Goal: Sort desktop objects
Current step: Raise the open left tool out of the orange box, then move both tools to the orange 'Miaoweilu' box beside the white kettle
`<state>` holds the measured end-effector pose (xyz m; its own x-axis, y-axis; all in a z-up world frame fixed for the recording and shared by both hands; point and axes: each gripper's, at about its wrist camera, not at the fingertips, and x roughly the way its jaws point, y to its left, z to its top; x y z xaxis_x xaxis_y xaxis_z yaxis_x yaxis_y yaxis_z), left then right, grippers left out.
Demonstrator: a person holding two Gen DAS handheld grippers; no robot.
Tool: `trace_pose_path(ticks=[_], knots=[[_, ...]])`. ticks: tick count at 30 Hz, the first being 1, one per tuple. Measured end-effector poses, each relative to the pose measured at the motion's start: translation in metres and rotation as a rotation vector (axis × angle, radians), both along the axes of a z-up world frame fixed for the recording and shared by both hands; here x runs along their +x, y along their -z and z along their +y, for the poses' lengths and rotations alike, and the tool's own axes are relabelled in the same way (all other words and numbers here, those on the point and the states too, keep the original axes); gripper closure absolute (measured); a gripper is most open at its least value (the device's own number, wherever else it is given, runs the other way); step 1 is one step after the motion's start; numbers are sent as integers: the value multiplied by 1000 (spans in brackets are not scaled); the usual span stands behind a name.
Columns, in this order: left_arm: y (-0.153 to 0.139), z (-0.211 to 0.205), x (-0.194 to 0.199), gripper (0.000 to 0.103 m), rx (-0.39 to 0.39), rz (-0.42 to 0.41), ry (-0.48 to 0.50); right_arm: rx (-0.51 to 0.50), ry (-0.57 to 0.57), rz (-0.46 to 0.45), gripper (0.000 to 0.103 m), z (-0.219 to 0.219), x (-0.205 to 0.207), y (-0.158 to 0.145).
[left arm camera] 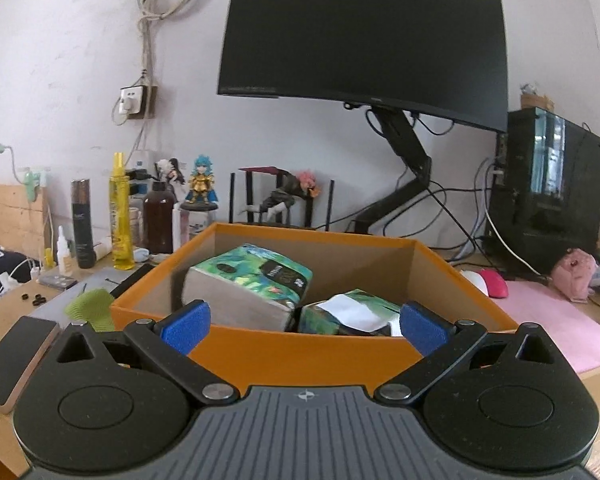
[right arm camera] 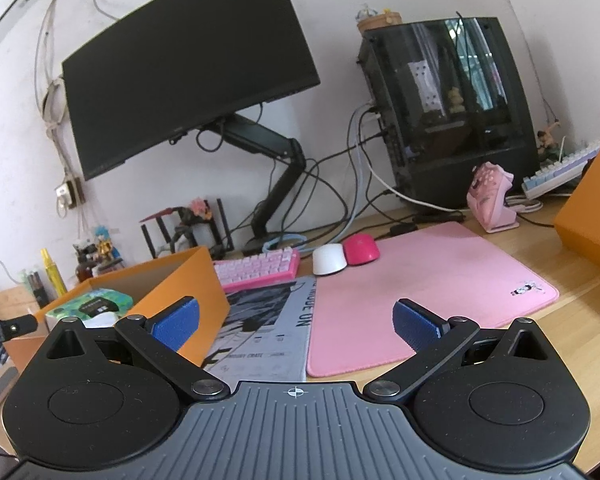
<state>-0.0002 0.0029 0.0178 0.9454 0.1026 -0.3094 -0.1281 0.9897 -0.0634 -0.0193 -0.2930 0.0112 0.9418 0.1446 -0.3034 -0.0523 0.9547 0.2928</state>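
Note:
An orange box (left arm camera: 300, 356) stands on the wooden desk just in front of my left gripper (left arm camera: 304, 326), which is open and empty at its near wall. Two green tissue packs lie inside, one at the left (left arm camera: 252, 280) and one at the right with white tissue sticking out (left arm camera: 352, 312). In the right wrist view the same box (right arm camera: 188, 280) is at the left. My right gripper (right arm camera: 296, 320) is open and empty above a grey printed mat (right arm camera: 268, 320) and a pink mouse pad (right arm camera: 420, 288). A white mouse (right arm camera: 330, 260), a pink mouse (right arm camera: 362, 250) and a pink keyboard (right arm camera: 256, 268) lie beyond.
A monitor on an arm (left arm camera: 364, 40) hangs over the desk, a PC tower (right arm camera: 448, 112) stands at the right. Bottles (left arm camera: 122, 220) and figurines (left arm camera: 200, 184) line the back left. A green cloth (left arm camera: 92, 308) and black wrist rest (left arm camera: 20, 356) lie left of the box. Another orange box (right arm camera: 592, 216) is far right.

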Motion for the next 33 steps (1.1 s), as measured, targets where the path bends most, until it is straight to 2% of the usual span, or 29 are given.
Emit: trace_pose_path(ticks=[11,21,27,33], knots=[[0,-20,-1,0,55,-13,38,10,46,-38,0,-17,-14,-6],[-3,-33,3,0,73,-20,69,27,107,-82,0,-39,-29,-14],[-24,-65,12,0,113,-80,181,37,144,-109,0,-52,-38,-20],[-42,-125,34,0,145,-144,339,47,180,-136,0,-66,-47,-25]])
